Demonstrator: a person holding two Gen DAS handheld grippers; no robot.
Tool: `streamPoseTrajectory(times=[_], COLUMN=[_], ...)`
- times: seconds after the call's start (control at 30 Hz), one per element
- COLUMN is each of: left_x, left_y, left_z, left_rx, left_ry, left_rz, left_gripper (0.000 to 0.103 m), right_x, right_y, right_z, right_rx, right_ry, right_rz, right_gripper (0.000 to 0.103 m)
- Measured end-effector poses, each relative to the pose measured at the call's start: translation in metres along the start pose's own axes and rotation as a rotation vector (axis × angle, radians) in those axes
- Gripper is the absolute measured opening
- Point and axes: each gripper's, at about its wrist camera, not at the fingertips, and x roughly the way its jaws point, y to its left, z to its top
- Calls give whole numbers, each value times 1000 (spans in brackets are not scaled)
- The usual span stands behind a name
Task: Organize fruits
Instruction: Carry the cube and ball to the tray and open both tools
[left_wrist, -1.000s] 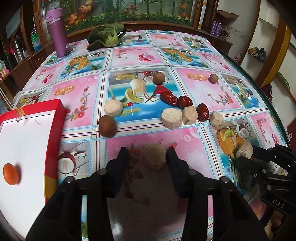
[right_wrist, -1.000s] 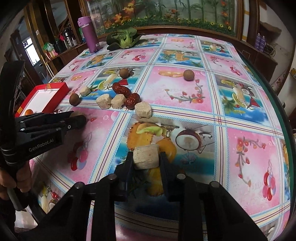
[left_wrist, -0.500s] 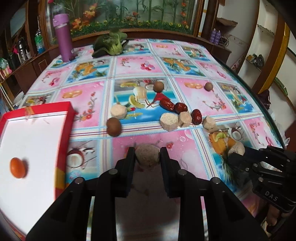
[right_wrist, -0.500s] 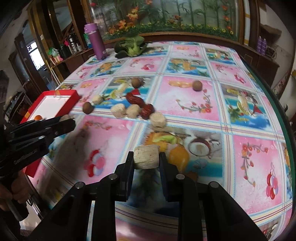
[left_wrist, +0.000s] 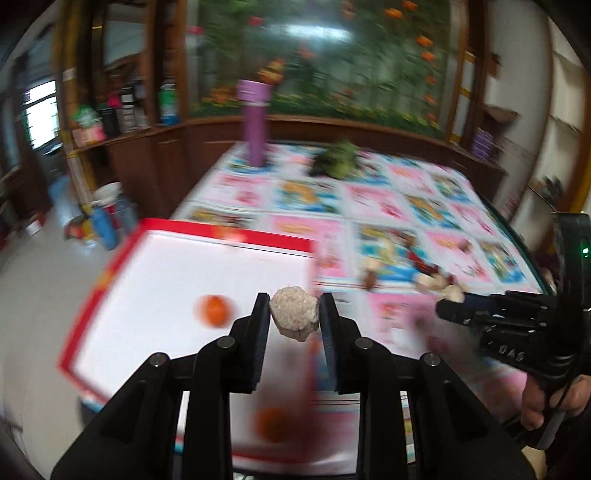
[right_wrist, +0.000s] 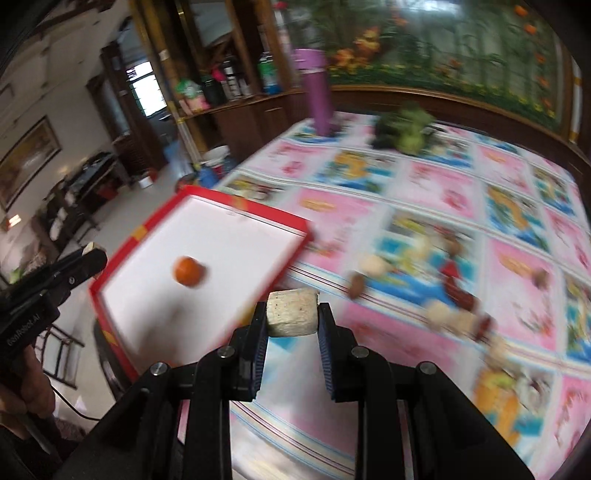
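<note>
Left wrist view: the left gripper (left_wrist: 294, 314) clamps a rough, pale lump (left_wrist: 294, 318), which now hangs over the near right part of the red-rimmed white tray (left_wrist: 110, 273) instead of resting on the patterned tablecloth (left_wrist: 402, 206) as it did a second ago. Beside it the right gripper (right_wrist: 292, 314) pinches a pale cylinder (right_wrist: 293, 313), carried up off the cloth to a spot just short of the tray's right rim. Both pieces look about ready for release beside the orange fruit (right_wrist: 188, 271) already lying in the tray. The cylinder lies crosswise, its long axis running from jaw to jaw, flat ends against the pads. The lump seems to have no clear long axis, though motion blur makes that hard to judge. Further pale chunks and dark red fruits (right_wrist: 461, 295) wait on the cloth right of the tray.
</note>
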Motion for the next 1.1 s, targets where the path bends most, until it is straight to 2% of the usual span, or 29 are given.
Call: streamPoseTrajectory(times=[0.17, 0.33, 0.63, 0.87, 0.9, 0.97, 1.03, 1.1], left_x=[-13, -8, 40, 58, 60, 64, 66, 67], left_y=[65, 106, 126, 125, 126, 129, 131, 133], left_z=[-3, -11, -28, -35, -36, -39, -41, -43], left_rx=[-97, -158, -200, -195, -200, -211, -220, -232], left_ry=[-31, -21, 94, 152, 161, 185, 203, 222], left_rz=[132, 199, 197, 198, 203, 219, 231, 234], left_gripper=[29, 29, 29, 29, 29, 29, 30, 32], right_x=[32, 71, 128, 142, 142, 140, 131, 117], right_y=[43, 75, 63, 64, 63, 62, 59, 53], right_z=[24, 41, 49, 46, 46, 46, 46, 46], right_rx=[-42, -91, -23, -17, -14, -15, -11, 1], right_ry=[25, 57, 139, 195, 197, 211, 201, 176], right_rz=[70, 71, 19, 30, 33, 41, 47, 78], right_gripper=[25, 25, 25, 27, 28, 44, 52, 53])
